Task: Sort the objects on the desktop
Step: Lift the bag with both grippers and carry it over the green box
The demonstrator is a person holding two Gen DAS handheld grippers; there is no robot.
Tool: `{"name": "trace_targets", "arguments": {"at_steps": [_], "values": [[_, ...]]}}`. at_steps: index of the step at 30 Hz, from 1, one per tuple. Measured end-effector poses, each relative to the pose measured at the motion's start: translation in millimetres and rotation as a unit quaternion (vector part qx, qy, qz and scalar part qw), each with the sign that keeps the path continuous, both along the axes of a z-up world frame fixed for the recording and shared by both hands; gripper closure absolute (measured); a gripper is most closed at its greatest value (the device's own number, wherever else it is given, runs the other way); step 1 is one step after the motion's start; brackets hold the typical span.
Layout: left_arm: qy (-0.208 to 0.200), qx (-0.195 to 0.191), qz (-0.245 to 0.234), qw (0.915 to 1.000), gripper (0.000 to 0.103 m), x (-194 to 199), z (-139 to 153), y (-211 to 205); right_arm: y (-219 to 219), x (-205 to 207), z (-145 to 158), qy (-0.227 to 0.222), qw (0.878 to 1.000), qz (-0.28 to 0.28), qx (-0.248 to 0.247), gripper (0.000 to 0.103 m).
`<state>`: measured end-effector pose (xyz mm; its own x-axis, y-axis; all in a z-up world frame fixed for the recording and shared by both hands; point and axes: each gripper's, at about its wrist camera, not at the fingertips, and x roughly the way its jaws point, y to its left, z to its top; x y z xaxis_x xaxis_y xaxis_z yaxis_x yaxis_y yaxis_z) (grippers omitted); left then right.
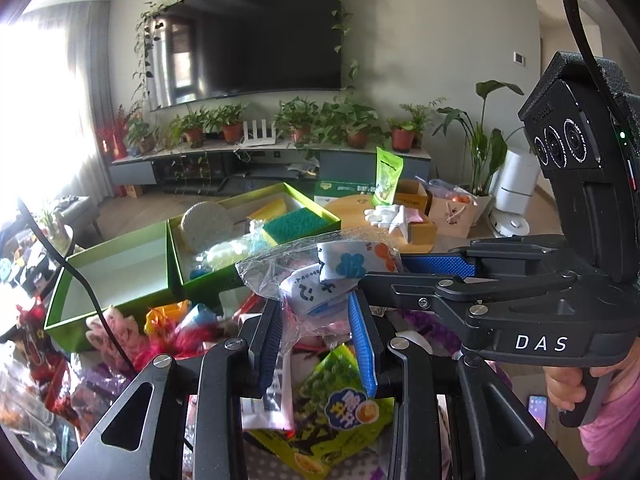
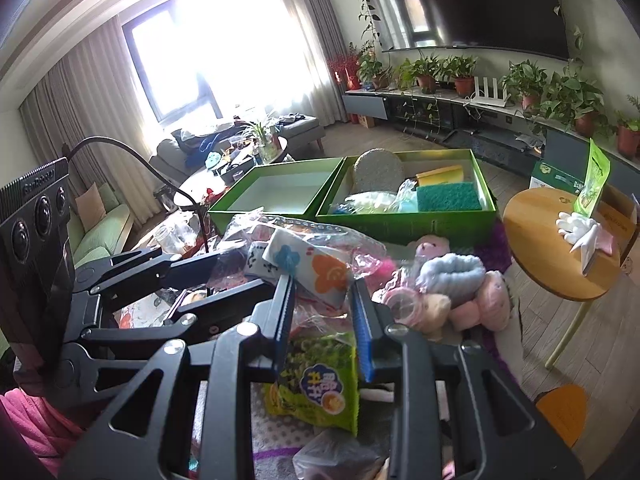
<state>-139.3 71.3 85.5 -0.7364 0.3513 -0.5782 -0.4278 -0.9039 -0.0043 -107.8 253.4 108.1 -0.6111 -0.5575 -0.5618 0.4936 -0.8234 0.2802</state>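
Left wrist view shows the clear bag of printed cloths pinched by both the left gripper and the right gripper, held above the cluttered table and a green snack packet, near the green boxes. Only there appears a hand on the handle; right wrist view alone shows pastel yarn balls.

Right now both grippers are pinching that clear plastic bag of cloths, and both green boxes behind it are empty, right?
Not quite. Both the left gripper and right gripper do pinch the clear plastic bag, but only the left green box is empty. The right wrist view shows sponges in the right green box.
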Motion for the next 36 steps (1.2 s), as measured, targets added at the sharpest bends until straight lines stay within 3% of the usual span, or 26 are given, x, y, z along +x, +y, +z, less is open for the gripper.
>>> {"name": "trace_targets", "arguments": {"at_steps": [16,36], "values": [[0.012,-0.013,0.002,0.9998,0.070,-40,11,8,8,-41,10,0.008,1.000,0.000,-0.006,0.073],[0.042,-0.021,0.003,0.9989,0.070,-124,46,14,15,-125,46,0.044,0.999,0.003,-0.011,0.073]]}}
